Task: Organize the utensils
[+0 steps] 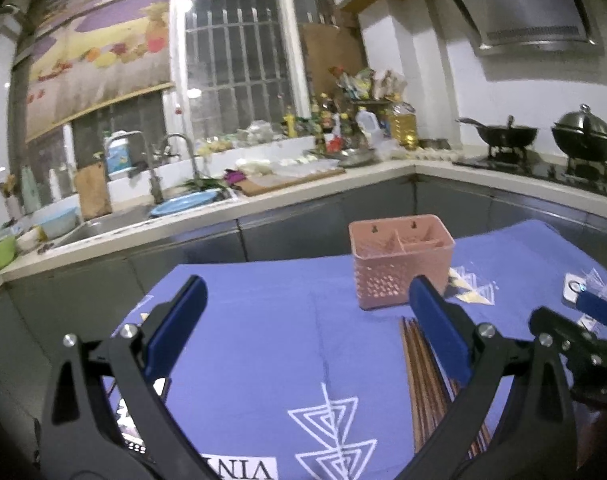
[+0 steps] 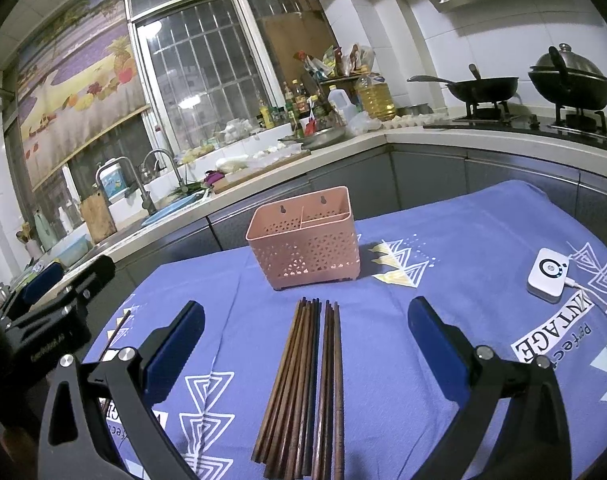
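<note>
Lying on the blue tablecloth (image 2: pixel 455 240) was a bunch of brown wooden chopsticks (image 2: pixel 303 392), side by side in two close groups. The right wrist view showed them best, from their tips near the pink holder (image 2: pixel 303 240) down to the bottom edge, where their ends were cut off. The right gripper (image 2: pixel 305 344) hung above them with its jaws wide apart and nothing between its blue pads (image 2: pixel 175 352). The chopsticks lay right in the gap, but no pad touched them.

The left wrist view showed only some of the chopsticks (image 1: pixel 419 376). Its own right finger covered much of them. The left gripper (image 1: pixel 303 320) was wide open too and held nothing, with only bare cloth between its pads. It sat to the left of the chopsticks.

The pink holder (image 1: pixel 399 264) stood upright on the cloth, just past the chopstick tips. The right view showed a wall inside that split it into parts, and two small hanging holes on its back. In the left view the holder was blurry.

Only the right view showed the whole small white gadget (image 2: pixel 549 276) with its thin cord, well off to the right. In the left view the other gripper (image 1: pixel 575 344) hid most of it.

One thin stick (image 2: pixel 115 332) lay alone at the left, partly hidden. The words printed on the cloth were cut off and hard to read.
</note>
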A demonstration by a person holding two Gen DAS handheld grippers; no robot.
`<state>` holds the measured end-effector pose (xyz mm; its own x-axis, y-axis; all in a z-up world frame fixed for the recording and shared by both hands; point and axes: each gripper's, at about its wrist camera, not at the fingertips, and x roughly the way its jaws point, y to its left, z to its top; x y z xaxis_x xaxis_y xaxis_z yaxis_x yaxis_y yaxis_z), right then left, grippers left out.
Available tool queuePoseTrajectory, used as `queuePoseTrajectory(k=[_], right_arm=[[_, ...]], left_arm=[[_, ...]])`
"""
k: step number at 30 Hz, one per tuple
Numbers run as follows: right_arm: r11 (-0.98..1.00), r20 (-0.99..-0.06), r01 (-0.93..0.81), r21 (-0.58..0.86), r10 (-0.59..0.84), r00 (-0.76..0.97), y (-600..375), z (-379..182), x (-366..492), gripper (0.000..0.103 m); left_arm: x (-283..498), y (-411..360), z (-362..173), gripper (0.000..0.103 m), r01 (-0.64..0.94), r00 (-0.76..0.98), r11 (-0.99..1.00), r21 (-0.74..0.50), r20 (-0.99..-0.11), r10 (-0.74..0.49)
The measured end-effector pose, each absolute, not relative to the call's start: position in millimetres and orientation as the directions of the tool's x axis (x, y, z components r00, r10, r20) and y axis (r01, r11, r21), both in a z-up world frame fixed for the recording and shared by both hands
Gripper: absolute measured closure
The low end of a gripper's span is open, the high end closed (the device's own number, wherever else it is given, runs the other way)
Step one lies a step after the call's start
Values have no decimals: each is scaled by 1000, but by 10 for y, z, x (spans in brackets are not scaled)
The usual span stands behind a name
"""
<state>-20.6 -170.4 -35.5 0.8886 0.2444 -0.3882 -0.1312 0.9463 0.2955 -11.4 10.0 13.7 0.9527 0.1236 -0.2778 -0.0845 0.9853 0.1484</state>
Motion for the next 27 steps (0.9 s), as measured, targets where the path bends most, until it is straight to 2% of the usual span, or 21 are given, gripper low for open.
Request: queuePoseTrajectory(k=[7,14,27], right_arm=[[949,-385,-139,282,244,890,-1680,-354,-220,3],[951,-383,-142,273,243,891,-1631,-380,-246,3],[950,-378,-113,293,223,899,-1687,-369,-300,3]], left_arm=[[-163,108,209,6,-165,958,973,164,-206,197],[-119,160,204,6,-98,956,990,100,-268,122],[-136,176,171,6,-76,957,993,90,-273,98]])
